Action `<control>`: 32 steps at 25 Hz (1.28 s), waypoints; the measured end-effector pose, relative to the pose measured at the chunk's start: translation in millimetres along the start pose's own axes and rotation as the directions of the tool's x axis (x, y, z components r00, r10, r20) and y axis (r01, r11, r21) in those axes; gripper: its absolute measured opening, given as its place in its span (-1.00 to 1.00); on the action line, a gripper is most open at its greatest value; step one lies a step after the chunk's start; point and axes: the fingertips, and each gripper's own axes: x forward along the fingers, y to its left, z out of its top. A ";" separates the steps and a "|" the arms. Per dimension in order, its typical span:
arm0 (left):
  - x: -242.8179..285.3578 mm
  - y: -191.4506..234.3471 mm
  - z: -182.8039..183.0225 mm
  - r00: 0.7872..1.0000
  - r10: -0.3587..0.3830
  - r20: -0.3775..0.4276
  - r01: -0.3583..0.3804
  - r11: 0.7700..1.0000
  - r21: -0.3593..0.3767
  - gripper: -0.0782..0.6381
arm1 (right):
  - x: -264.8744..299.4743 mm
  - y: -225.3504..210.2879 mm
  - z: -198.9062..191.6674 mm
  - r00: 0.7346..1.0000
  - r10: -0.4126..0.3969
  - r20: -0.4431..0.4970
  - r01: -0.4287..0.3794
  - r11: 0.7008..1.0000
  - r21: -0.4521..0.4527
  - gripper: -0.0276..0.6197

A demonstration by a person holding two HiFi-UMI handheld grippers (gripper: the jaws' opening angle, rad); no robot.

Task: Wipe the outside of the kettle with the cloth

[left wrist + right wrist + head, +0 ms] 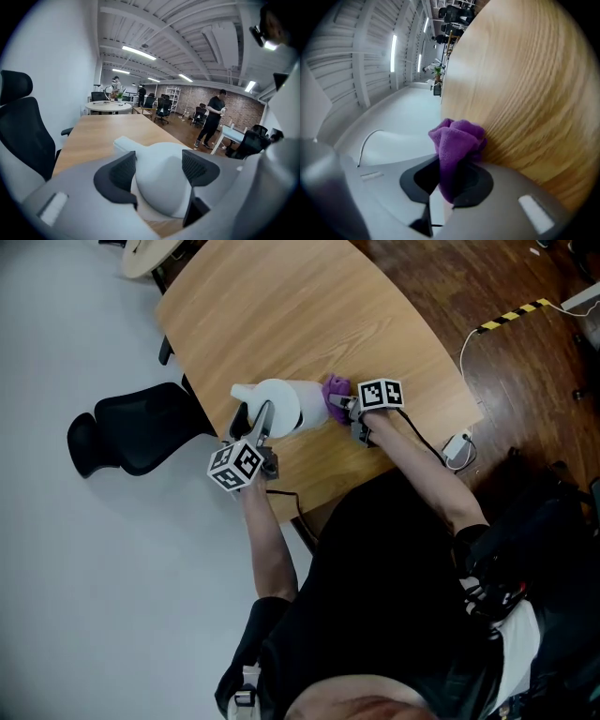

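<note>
Near the front edge of the wooden desk [375, 315] sits the white kettle [286, 407], spout turned towards the office chair [131, 432]; the left gripper [255, 423] straddles its rounded body, and the left gripper view shows both dark pads lying against the white shell, so I read it as clamped on the kettle, jaws wide; whether the base rests on the desk or hangs just above it I cannot tell. At the kettle's other side the right gripper [349, 407] is closed on the purple cloth [336, 388], a bunched wad sticking out past the jaws, just beside the shell and perhaps touching it.

The kettle looks stiff, smooth and curved; that makes it likely slippery under a side push, so the hold should sit across the widest part of the body, low, leaving the far side free for wiping; its weight depends on water inside, which nothing here shows. The cloth is soft and limp; pinched at a fold as now, the free wad should mould to the curve, though a hard drag could pull it out of the jaws.
</note>
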 end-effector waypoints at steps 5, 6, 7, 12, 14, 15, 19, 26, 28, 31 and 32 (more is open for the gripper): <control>-4.2 -0.4 6.0 1.000 -0.019 -0.011 0.019 0.999 0.041 0.34 | -16.0 41.2 1.2 0.994 0.100 0.039 -0.099 0.995 -0.019 -0.76; -6.4 -3.5 11.5 1.000 0.000 -0.002 0.000 0.999 0.050 0.34 | -26.1 72.9 10.3 0.980 0.180 0.085 -0.176 0.983 -0.052 -0.76; -7.1 -6.3 16.6 1.000 0.018 0.008 -0.019 0.999 0.051 0.34 | -38.2 114.3 21.3 0.949 0.285 0.135 -0.271 0.956 -0.110 -0.76; -0.6 -13.2 16.3 0.995 0.100 -0.002 -0.100 0.993 0.065 0.34 | -63.8 260.5 34.8 0.785 0.601 0.150 -0.536 0.780 -0.324 -0.76; -1.5 -16.7 14.9 0.994 0.106 0.007 -0.106 0.992 0.066 0.33 | -53.1 238.4 31.5 0.800 0.573 0.176 -0.514 0.807 -0.292 -0.76; -1.8 -18.7 14.6 0.995 0.103 0.012 -0.104 0.992 0.065 0.33 | -48.0 216.0 32.8 0.815 0.541 0.208 -0.489 0.834 -0.256 -0.76; -3.6 -24.2 11.8 0.995 0.096 0.037 -0.099 0.993 0.061 0.33 | -15.8 75.1 31.9 0.943 0.209 0.257 -0.209 0.978 -0.031 -0.76; -2.3 -18.8 9.7 0.996 0.074 0.051 -0.077 0.995 0.056 0.34 | 1.7 12.5 31.8 0.997 -0.060 0.057 0.065 0.994 -0.086 -0.76; -1.0 -16.5 10.6 0.997 0.060 0.045 -0.063 0.996 0.058 0.32 | -1.8 69.2 48.7 0.994 0.081 0.067 -0.069 0.984 -0.163 -0.76; 2.0 -10.7 13.8 0.999 0.030 0.032 -0.032 0.998 0.059 0.26 | -1.0 168.6 63.9 0.944 0.328 0.032 -0.309 0.914 -0.262 -0.76; 3.2 -8.5 15.2 1.000 0.014 0.026 -0.015 0.998 0.056 0.23 | 1.0 186.2 62.1 0.933 0.359 0.007 -0.345 0.902 -0.259 -0.76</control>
